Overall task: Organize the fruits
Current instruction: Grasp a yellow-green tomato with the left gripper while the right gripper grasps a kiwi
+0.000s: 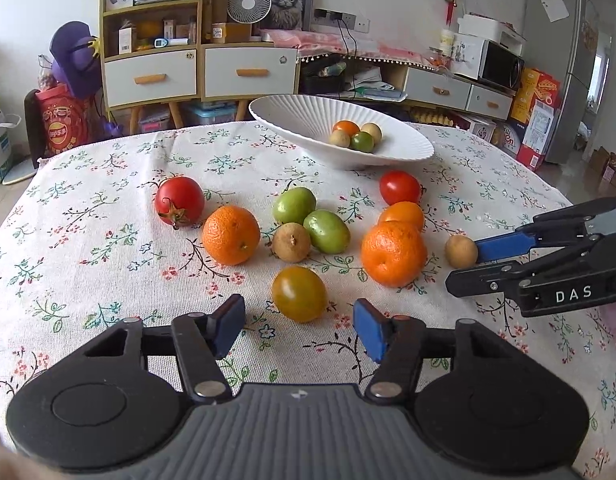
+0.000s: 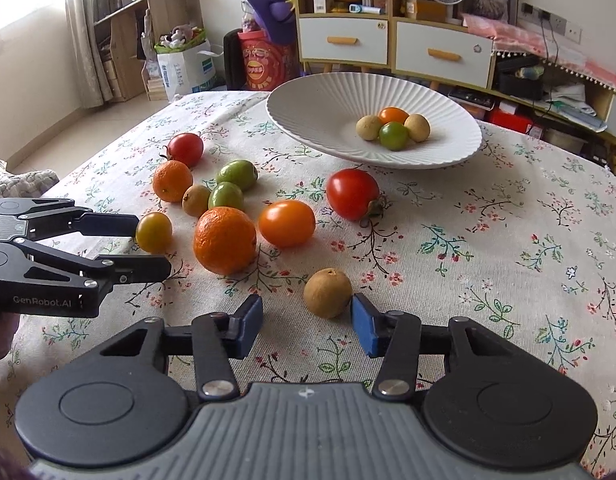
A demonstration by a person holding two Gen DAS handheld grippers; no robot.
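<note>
The left gripper (image 1: 299, 326) points down and forward over a floral tablecloth (image 1: 108, 208). Its two blue pads stand apart with an olive-yellow tomato (image 1: 299, 293) just ahead between the tips; neither pad presses it, so the jaws are released.

At 3 o'clock in the left wrist view, the right gripper (image 2: 308, 320) reaches in from the side, also angled down. A small brown longan (image 2: 327, 293) sits between its tips: the right pad touches the fruit, the left pad stands clear, so nothing is clamped.

Beyond the grippers, loose fruit lies in a band across the cloth. From 9 toward 3 o'clock in the left wrist view: a red tomato (image 1: 179, 201) with its stem, a mandarin (image 1: 230, 234), a second longan (image 1: 290, 242) touching two green tomatoes (image 1: 308, 218), a larger mandarin (image 1: 393, 254) with an orange tomato (image 1: 401, 215) just behind it, and another red tomato (image 1: 399, 187).

Farther, at 12 o'clock, a white ribbed bowl (image 1: 300, 114) holds four small fruits (image 1: 355, 135) clustered together: one orange, one green, two pale yellow.

Behind the table stands a wooden shelf unit (image 1: 152, 40) with white drawers.
</note>
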